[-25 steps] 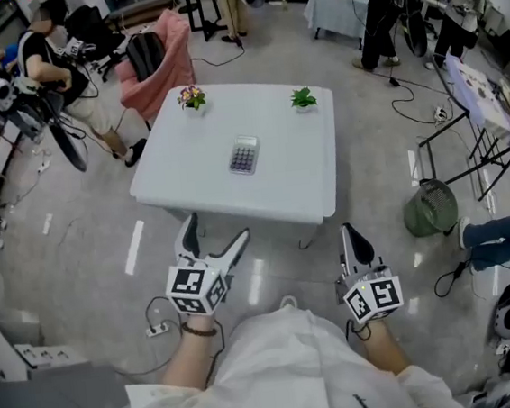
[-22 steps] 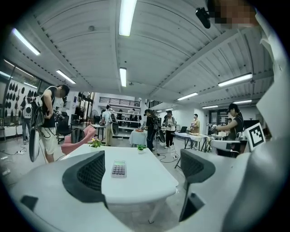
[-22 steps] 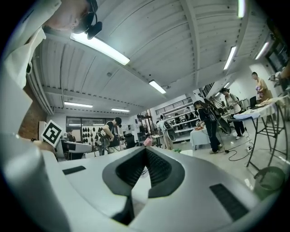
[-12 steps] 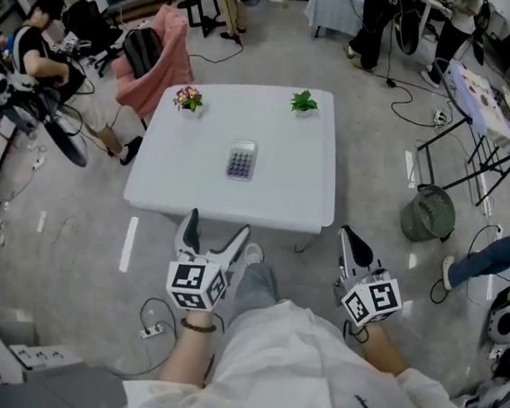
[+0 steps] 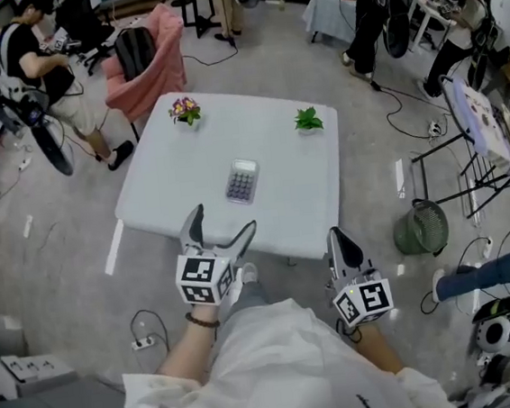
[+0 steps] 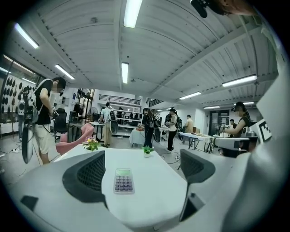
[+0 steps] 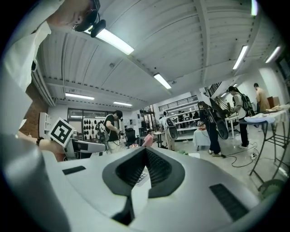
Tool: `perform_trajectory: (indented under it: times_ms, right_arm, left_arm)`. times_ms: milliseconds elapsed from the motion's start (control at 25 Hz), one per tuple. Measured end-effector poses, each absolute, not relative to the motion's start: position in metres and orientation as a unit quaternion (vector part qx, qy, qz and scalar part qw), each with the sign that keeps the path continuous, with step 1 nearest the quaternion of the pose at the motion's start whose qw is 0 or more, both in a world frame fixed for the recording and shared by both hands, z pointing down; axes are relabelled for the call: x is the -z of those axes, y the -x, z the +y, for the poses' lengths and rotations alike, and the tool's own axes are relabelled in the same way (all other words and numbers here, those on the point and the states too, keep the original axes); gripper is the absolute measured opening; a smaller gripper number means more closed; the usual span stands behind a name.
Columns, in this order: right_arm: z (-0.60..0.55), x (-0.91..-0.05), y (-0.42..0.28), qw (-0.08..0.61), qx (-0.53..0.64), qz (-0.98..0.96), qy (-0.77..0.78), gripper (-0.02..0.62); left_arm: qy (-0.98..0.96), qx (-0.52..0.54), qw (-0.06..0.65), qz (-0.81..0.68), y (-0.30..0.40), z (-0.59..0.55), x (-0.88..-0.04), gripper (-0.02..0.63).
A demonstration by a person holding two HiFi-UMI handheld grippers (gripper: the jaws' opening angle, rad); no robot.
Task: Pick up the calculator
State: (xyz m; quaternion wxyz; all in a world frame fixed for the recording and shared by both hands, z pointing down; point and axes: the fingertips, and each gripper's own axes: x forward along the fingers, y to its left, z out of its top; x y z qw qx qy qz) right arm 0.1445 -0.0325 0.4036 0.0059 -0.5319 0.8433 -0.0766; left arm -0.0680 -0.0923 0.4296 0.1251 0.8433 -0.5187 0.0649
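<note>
Calculator [image 5: 242, 182]: flat near the middle of the white desk [image 5: 159, 195], untouched.
Handling: we judge it light, stiff, slick plastic; take it across the long edges.
Left hand-held gripper [image 5: 225, 222]: jaws wide, empty.
Right hand-held gripper [image 5: 334, 235]: jaws together, empty.

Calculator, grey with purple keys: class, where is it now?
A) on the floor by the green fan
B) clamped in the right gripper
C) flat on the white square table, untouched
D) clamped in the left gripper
C: the grey calculator lies flat on the white square table, beyond the open left gripper and the shut right gripper, touching neither.
</note>
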Motion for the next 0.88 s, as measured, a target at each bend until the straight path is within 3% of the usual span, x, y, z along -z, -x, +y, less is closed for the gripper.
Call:
perform_trajectory:
  times_ms: [880]
  right_arm:
    - [-0.198,-0.444,-0.071,-0.046,0.119,0.824,0.551,0.017]
  left_arm:
    - [-0.858,-0.140,0.177,-0.462,0.077,-0.244,-0.511,0.495]
